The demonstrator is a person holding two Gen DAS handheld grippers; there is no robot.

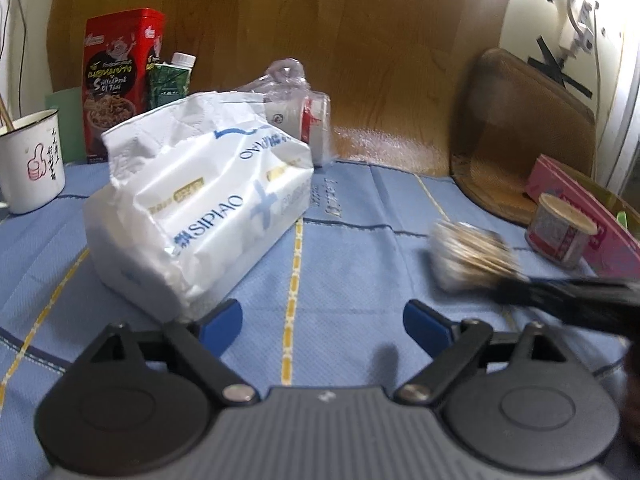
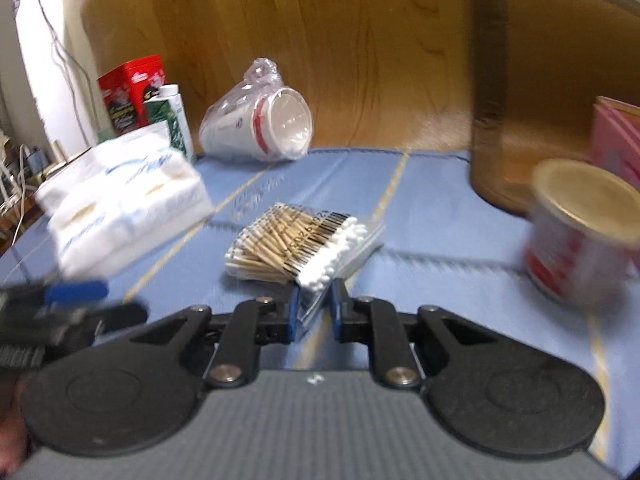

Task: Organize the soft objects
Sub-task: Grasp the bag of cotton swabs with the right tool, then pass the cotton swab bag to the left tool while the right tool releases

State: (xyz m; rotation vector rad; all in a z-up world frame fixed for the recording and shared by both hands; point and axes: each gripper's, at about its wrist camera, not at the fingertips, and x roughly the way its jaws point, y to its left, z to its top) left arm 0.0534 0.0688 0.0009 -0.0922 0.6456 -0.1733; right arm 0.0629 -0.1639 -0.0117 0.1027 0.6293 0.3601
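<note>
A white SIPIAO tissue pack [image 1: 200,200] lies on the blue cloth, just ahead and left of my open, empty left gripper [image 1: 322,324]. It also shows at the left of the right wrist view [image 2: 124,208]. My right gripper [image 2: 314,308] is shut on the edge of a clear bag of cotton swabs [image 2: 300,244] and holds it over the cloth. In the left wrist view the swab bag [image 1: 468,256] appears blurred at the right, held by the right gripper's dark fingers [image 1: 560,296].
A bagged stack of paper cups [image 2: 260,120] lies on its side at the back. A red tin [image 1: 120,80], a green carton [image 1: 170,80] and a white mug [image 1: 30,160] stand at the left. A small can [image 2: 580,232], a pink box [image 1: 580,208] and a brown board [image 1: 520,136] are at the right.
</note>
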